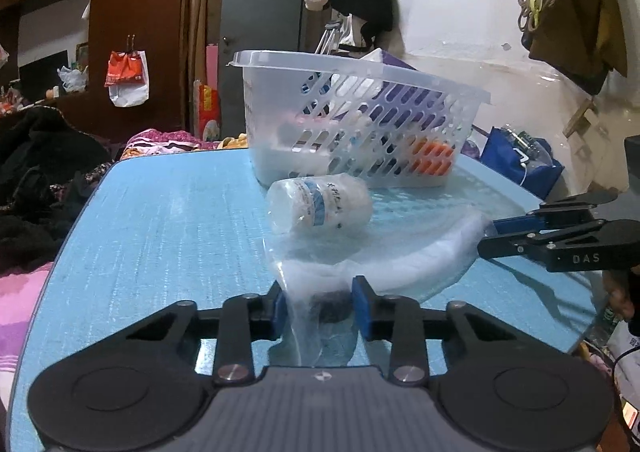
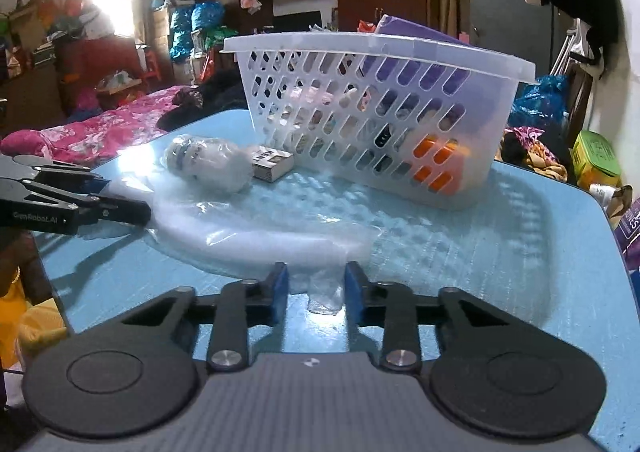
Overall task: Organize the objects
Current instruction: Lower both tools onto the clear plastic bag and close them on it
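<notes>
Plastic sheeting, a clear bag (image 1: 400, 260), lies crumpled across the blue worktop (image 1: 160, 220) with one gripper at each end of it. At the near edge in the left wrist view, the left gripper (image 1: 320, 308) has its blue pads (image 1: 362, 308) spread on either side of a gathered corner of the bag, with a dark lump showing through the film between them; the pads are not visibly pressed onto it. From the right wrist view, the right gripper (image 2: 316, 288) likewise stands with its fingers apart, a small twisted tail of the bag lying loose between them on the worktop. Each gripper also appears in the other's view, coming in low from the side with its tip at the bag's edge. A white bottle (image 1: 320, 208) with a blue label lies on its side, apparently wrapped in the clear film, just in front of a white slotted basket (image 1: 360, 124). Beside the bottle, in the right wrist view, a small carton (image 2: 272, 164) rests near the basket's foot. Inside the basket sit an orange blister pack (image 1: 432, 158), something purple (image 2: 404, 32) leaning above the rim, and other items too hidden to name.
</notes>
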